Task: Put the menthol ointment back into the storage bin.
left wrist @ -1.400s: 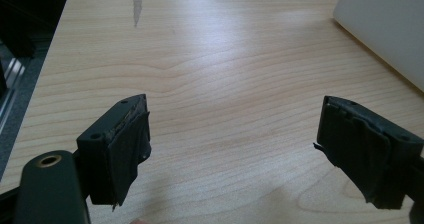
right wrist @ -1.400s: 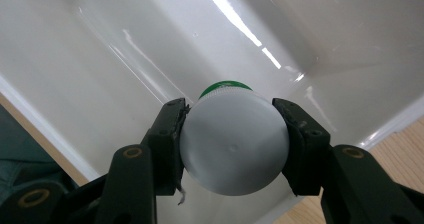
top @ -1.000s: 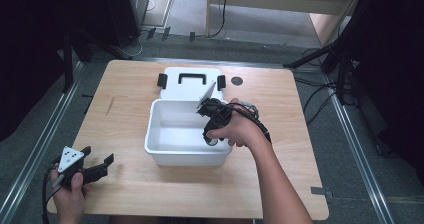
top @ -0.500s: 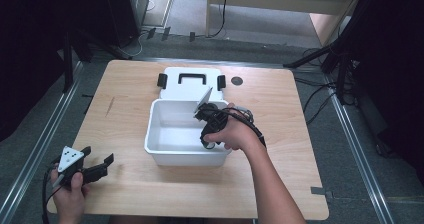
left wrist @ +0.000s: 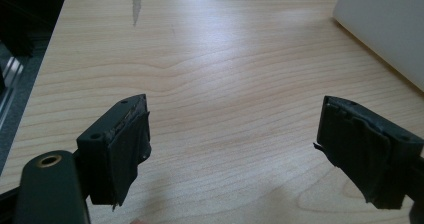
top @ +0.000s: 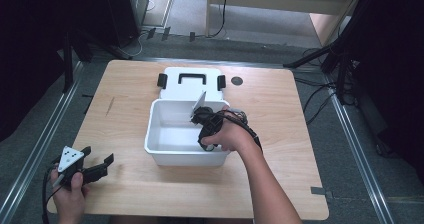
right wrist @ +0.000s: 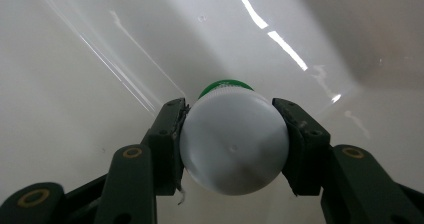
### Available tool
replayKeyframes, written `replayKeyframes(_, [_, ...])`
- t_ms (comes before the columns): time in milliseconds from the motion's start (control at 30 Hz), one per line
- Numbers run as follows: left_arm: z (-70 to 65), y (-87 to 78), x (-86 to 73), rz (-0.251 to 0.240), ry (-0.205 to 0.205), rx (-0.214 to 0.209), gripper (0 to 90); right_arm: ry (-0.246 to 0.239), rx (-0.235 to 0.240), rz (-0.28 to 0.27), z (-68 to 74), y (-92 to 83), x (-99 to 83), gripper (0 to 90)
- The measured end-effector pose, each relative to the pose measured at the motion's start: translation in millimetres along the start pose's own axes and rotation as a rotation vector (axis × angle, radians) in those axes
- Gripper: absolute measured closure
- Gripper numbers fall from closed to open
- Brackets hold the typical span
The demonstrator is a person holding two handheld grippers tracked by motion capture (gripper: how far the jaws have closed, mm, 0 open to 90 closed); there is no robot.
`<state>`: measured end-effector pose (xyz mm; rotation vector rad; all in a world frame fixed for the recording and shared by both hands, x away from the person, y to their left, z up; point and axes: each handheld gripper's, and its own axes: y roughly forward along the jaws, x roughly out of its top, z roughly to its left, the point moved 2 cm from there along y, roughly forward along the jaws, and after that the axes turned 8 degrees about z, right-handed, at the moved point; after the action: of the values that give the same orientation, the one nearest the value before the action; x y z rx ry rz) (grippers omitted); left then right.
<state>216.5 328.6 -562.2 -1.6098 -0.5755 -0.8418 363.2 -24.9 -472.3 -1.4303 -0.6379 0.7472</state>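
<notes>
right gripper (right wrist: 230,134) clamps a white bottle (right wrist: 234,143) end-on, green cap pointing down into the white bin (top: 165,149), floor just beyond.

The left gripper (top: 95,167) is black, with a grey three-cornered plate (top: 70,158) on top and a black cable (top: 46,194) trailing from it. Its two jaws are flat, dark blocks with small screw holes – one arm has a brass-coloured ring. The right gripper (right wrist: 232,136) is black too, with brass-ringed holes. Both forearms are bare – no sleeves.
</notes>
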Motion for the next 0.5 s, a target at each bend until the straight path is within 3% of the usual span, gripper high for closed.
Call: replayKeyframes(500, [-0.2, 0.0, 0.0, -0.001, 0.000, -0.001, 14.9, -0.042, -0.073, 0.050, 3.4, 8.7, 2.5, 51.2])
